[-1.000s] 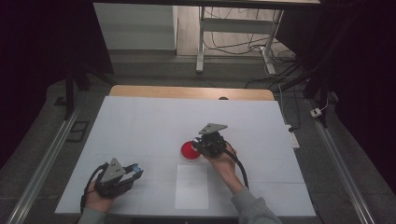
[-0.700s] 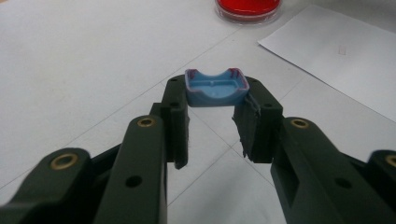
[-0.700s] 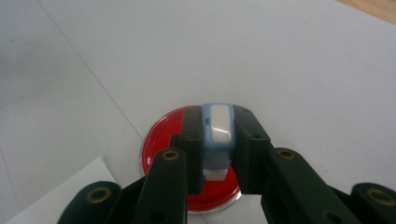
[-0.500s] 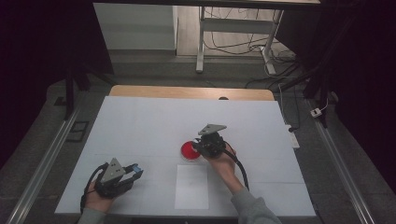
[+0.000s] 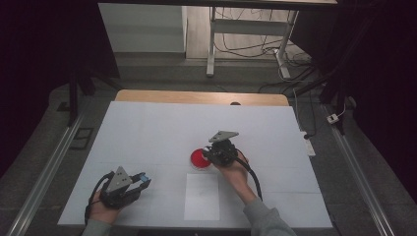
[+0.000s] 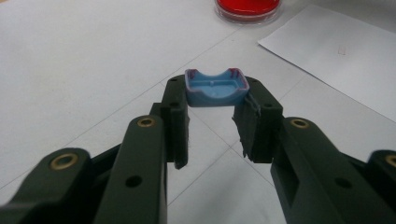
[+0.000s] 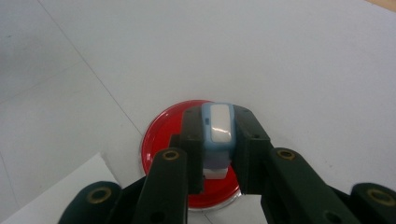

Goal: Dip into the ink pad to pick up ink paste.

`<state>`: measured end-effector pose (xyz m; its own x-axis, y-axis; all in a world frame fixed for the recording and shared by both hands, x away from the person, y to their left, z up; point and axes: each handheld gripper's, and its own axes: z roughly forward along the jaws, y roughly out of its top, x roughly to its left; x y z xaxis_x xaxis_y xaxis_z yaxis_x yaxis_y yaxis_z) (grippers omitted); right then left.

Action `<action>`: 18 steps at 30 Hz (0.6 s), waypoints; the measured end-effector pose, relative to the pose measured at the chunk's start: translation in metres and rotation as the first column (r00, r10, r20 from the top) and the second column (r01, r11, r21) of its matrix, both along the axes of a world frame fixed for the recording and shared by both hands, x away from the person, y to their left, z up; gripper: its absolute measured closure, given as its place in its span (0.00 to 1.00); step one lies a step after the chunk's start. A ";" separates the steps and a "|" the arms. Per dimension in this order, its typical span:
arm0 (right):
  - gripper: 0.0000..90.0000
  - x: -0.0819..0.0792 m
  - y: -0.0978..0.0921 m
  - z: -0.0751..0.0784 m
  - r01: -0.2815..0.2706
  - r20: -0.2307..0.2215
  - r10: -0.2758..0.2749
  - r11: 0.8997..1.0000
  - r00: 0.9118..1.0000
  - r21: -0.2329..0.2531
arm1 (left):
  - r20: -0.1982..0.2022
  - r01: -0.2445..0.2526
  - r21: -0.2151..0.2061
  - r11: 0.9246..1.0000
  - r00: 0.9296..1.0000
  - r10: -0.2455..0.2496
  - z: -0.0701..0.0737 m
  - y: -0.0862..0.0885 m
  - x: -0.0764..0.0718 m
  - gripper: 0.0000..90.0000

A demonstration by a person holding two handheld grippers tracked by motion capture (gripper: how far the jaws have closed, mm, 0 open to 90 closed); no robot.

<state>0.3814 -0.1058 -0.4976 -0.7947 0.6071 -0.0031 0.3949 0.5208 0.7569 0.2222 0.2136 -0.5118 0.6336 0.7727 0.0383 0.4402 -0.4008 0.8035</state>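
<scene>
Right hand-held gripper (image 7: pixel 217 154) clamped on light-blue stamp body (image 7: pixel 217 135), held directly over red dish (image 7: pixel 163 140) near bench (image 5: pixel 147 128) centre. Stamp seen above red pad, contact cannot be told. Left hand-held gripper (image 6: pixel 215 109) closed on blue cap (image 6: pixel 216 87) by its two ends, held low over bench at front left. White paper sheet (image 5: pixel 202 195) lying flat just in front of dish.

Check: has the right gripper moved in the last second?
No. The right gripper sits at the same spot over the red dish, above the paper sheet, in each high view.
</scene>
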 end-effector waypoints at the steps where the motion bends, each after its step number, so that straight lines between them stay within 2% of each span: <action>1: 0.84 0.000 0.000 0.000 0.000 0.000 0.000 1.000 1.000 -0.001 | 0.000 0.000 0.000 1.000 1.000 0.000 0.000 0.000 0.000 0.73; 8: 0.84 0.000 0.001 -0.002 0.002 -0.008 -0.003 1.000 1.000 -0.019 | 0.000 0.000 0.000 1.000 1.000 0.000 0.000 0.000 0.000 0.73; 18: 0.84 0.000 0.001 -0.003 0.003 -0.002 -0.003 1.000 1.000 -0.016 | 0.001 -0.003 0.000 1.000 1.000 0.003 0.000 0.000 0.000 0.73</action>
<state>0.3811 -0.1048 -0.5005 -0.7926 0.6097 -0.0109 0.3983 0.5311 0.7479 0.2222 0.2138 -0.5118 0.6313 0.7745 0.0389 0.4406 -0.3995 0.8039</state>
